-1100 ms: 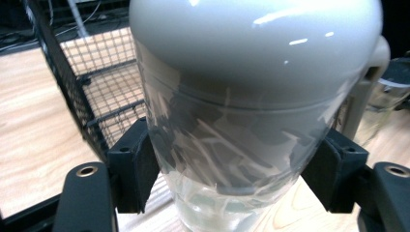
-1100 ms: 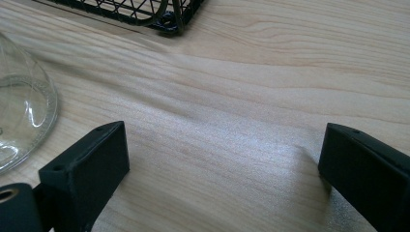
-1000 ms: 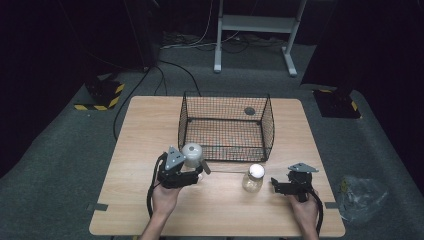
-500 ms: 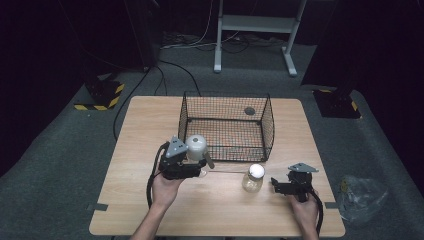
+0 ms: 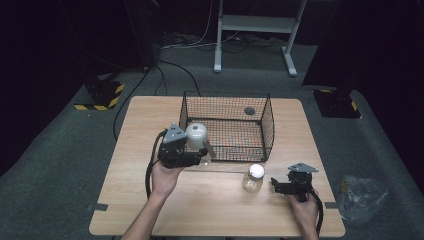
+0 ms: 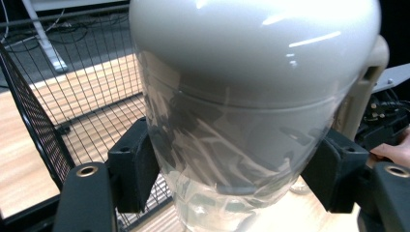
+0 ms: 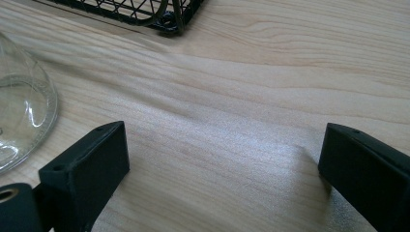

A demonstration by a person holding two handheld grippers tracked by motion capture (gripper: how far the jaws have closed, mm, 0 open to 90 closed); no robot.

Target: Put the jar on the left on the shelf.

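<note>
left gripper (image 5: 200, 156) lifted white-capped jar (image 5: 197, 137) off table (image 5: 140, 200) (jaws clamped), carried toward wire basket (image 5: 227, 127)

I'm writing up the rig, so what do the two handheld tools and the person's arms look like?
Both tools are black. The left tool and the right tool each carry a grey three-cornered plate on top and trail a black cable. Their jaws are blocky black pads on black arms with a round metal-ringed hole near the base. The forearms are bare, with no sleeves or gloves.

Dark room; grey carpet (image 5: 60, 150); white metal stand (image 5: 255, 25) behind table (image 5: 210, 200).
</note>
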